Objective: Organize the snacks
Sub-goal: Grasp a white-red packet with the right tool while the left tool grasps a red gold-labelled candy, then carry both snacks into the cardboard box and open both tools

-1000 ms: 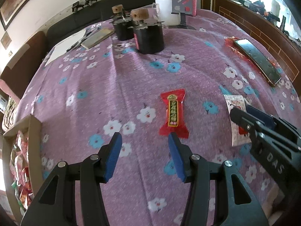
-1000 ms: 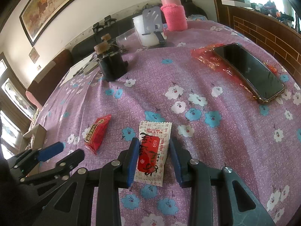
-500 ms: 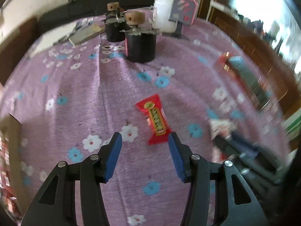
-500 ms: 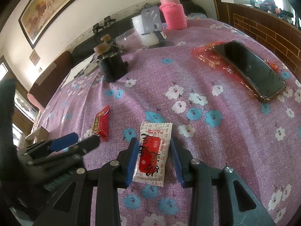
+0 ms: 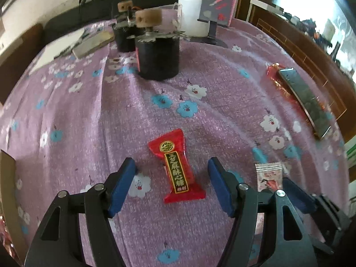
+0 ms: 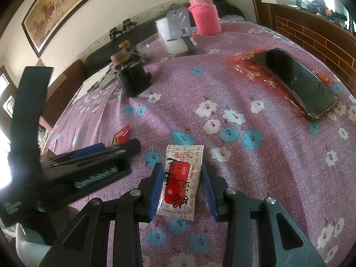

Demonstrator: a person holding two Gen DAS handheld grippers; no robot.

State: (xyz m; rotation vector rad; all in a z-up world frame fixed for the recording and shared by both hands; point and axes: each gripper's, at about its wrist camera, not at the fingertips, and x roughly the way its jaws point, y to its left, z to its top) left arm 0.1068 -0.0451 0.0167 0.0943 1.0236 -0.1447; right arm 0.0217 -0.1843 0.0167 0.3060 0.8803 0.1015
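Observation:
A red candy packet (image 5: 176, 166) with gold lettering lies flat on the purple flowered cloth. My left gripper (image 5: 170, 175) straddles it, and its jaws are opening with clear gaps on both sides of the packet. A white packet with a red label (image 6: 181, 178) lies flat and uncrumpled between the pads of my right gripper (image 6: 182, 183). Those pads stand close beside its long edges without squeezing it. The right wrist view shows the left gripper (image 6: 118, 148) from the side, with the red packet (image 6: 121, 134) partly hidden behind it. The white packet (image 5: 269, 174) also shows in the left wrist view.
A cardboard box (image 5: 6, 178) holding snacks sits at the left edge. Two black jars (image 5: 158, 60) with cork tops stand ahead. A phone (image 6: 296, 82) lies on a red wrapper at the right. At the back stand a white tub (image 6: 171, 35), a grey stand and a pink flask (image 6: 204, 17).
My left gripper has moved toward the right gripper, bringing the red packet between its jaws, which have spread wider. The right gripper and the white packet have not moved.

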